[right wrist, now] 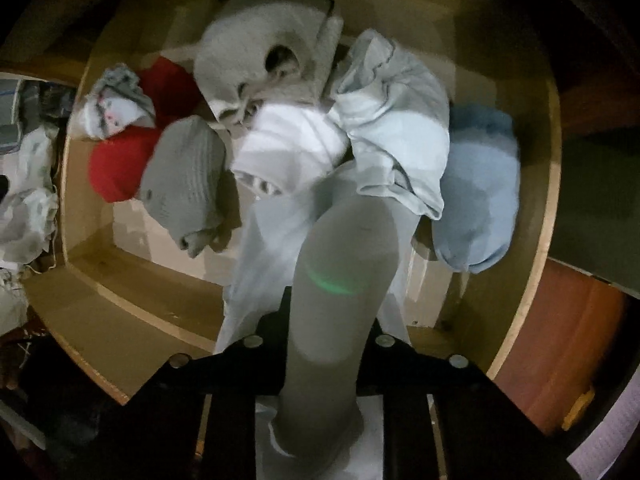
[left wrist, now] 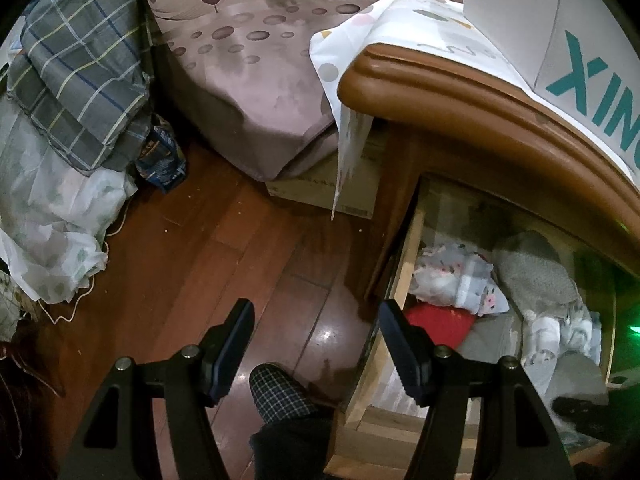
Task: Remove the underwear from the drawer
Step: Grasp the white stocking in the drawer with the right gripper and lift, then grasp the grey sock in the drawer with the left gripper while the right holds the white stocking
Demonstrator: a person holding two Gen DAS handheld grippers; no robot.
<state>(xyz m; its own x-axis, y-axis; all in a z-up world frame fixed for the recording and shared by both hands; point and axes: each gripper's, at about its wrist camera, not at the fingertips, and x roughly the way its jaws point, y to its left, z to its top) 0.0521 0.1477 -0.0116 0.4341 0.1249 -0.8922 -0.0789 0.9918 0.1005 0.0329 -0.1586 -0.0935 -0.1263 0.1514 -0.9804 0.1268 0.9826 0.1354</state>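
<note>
We see R tongs (right wrist: 326, 344) clamped on grey underwear (right wrist: 340, 280), garment stretched up from the drawer (right wrist: 132, 312), far end among the clothes inside. L tongs (left wrist: 316, 344) wide apart, gripping nothing, over wood floor (left wrist: 224, 240) beside drawer. Bed (left wrist: 256, 80) w/ mauve sheet beyond. In drawer: blue roll (right wrist: 476, 192), grey knit bundle (right wrist: 184, 184), red item (right wrist: 116, 168).

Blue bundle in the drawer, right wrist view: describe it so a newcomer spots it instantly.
Start at the open wooden drawer full of rolled clothes. Follow the pile to its right end, against the drawer's right wall. The blue bundle lies there, the only light-blue piece, beside pale grey and white ones.
</note>
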